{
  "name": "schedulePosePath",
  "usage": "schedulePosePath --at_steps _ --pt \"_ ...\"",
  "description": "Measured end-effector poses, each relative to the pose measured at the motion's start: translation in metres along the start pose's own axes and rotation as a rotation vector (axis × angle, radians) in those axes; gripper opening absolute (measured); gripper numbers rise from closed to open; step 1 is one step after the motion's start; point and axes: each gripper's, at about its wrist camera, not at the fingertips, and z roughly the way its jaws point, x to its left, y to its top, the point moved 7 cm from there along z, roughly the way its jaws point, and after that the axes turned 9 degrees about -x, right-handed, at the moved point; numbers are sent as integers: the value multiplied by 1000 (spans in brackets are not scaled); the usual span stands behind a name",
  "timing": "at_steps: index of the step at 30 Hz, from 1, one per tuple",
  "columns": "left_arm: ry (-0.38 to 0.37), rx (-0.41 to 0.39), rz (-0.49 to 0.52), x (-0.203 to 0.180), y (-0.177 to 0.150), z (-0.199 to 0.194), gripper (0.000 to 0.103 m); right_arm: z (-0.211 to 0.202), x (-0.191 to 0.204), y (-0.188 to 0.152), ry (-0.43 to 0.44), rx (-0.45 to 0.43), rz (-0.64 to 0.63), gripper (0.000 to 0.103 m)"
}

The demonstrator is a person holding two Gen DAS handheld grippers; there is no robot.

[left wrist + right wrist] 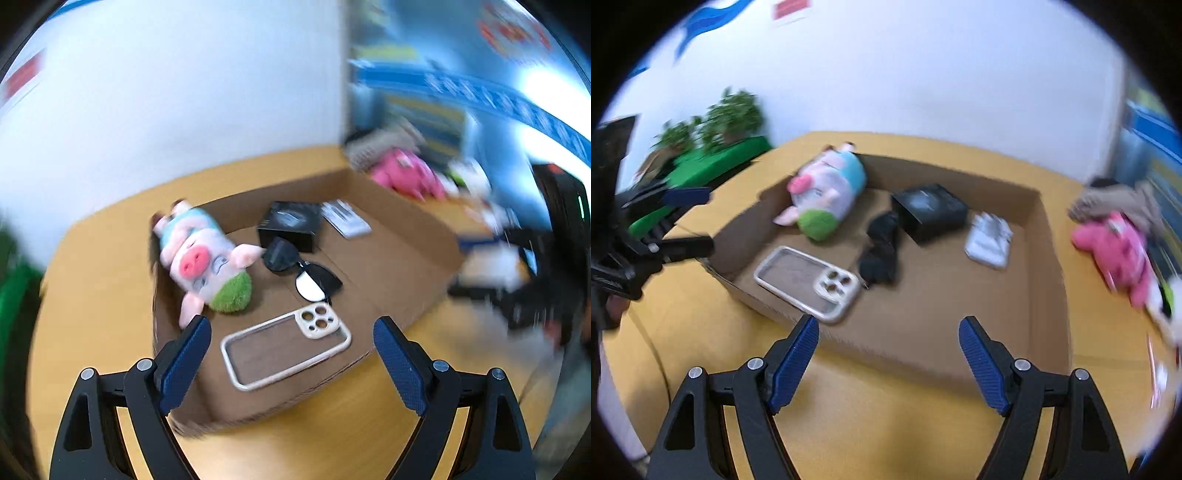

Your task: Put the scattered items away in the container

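A shallow cardboard box (406, 229) (1049, 258) sits on the yellow table. Inside lie a plush pig (201, 254) (827, 192), a black box (291, 223) (929, 210), black sunglasses (301, 273) (881, 247), a clear phone case (286, 347) (809, 282) and a small white packet (345, 218) (990, 240). My left gripper (291, 332) is open and empty above the box's near edge, over the phone case. My right gripper (888, 332) is open and empty at the box's near wall. The left gripper also shows in the right wrist view (689, 221), left of the box.
A pink plush toy (406, 175) (1115, 251) lies on the table outside the box to the right, with other blurred items beside it. Green plants (716, 125) and a green cloth stand at the back left. A white wall runs behind the table.
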Motion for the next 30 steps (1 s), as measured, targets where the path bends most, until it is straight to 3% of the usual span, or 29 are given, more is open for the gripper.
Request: schedulePosePath --at_steps 3,10,16,21,24,30 --pt "80 -66 -95 -4 -9 -1 102 -6 -12 -8 -51 -25 75 79" --pt "302 -122 -102 -3 -25 15 103 -5 -29 -9 -130 -129 148 79" --pt "350 -149 -85 4 -41 37 103 18 -29 -9 -196 -164 88 79" --pt "373 -146 -166 10 -61 54 103 43 -29 -23 -169 -168 121 79" --pt "461 -188 -97 5 -66 57 103 49 -32 -29 -162 -205 129 80" --pt "493 -195 -98 6 -65 60 103 45 -32 -30 -150 -275 111 82"
